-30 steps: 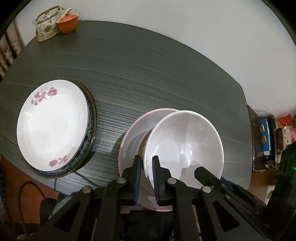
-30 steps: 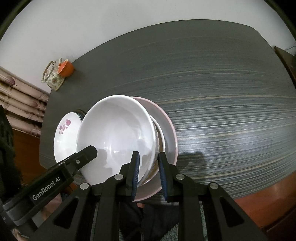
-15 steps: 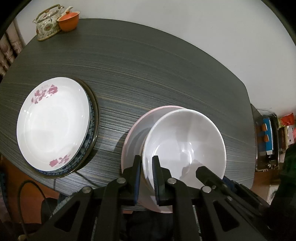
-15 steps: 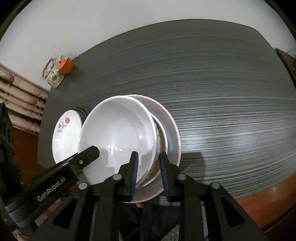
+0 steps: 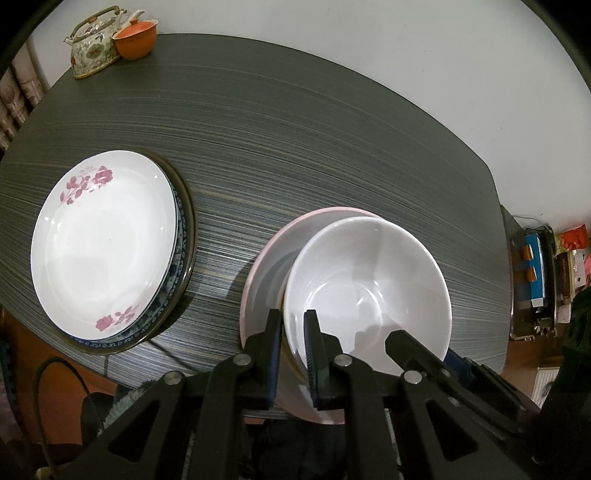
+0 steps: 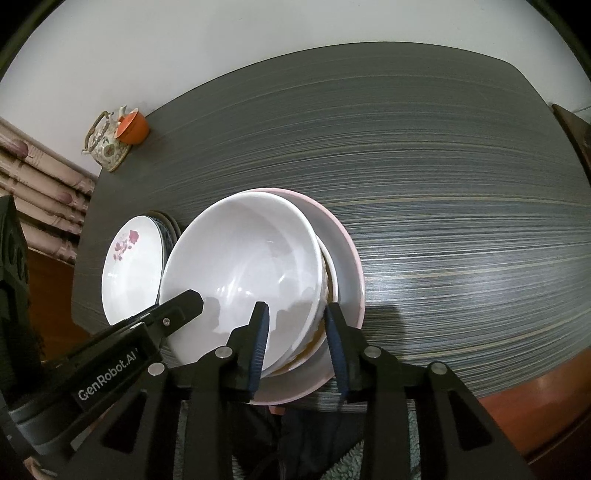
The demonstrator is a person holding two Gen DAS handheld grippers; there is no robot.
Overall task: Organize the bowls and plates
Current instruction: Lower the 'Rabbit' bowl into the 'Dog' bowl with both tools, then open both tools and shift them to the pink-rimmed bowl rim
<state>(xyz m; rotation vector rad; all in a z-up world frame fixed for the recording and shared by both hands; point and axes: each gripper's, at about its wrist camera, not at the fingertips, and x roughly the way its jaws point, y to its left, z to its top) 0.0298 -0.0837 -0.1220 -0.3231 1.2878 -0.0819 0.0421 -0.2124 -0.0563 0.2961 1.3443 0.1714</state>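
Sitting near the front edge of the dark table [image 6: 443,184], pink plate [image 5: 273,254] carries stacked white bowl [image 5: 369,288] | left gripper [image 5: 293,336] clamps the bowl's near rim | right gripper [image 6: 295,332] straddles the rim, fingers parted | floral plate stack [image 5: 103,243] just left | teapot [image 5: 94,48], orange cup [image 5: 135,35] far corner | right half bare

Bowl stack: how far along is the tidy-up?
Done: floral plate tops the plate pile. In hand: white bowl sits nested in a second bowl on the pink plate; left tool grips its rim, right tool straddles both rims, open. Remaining: release; possibly move the pink plate to the pile.
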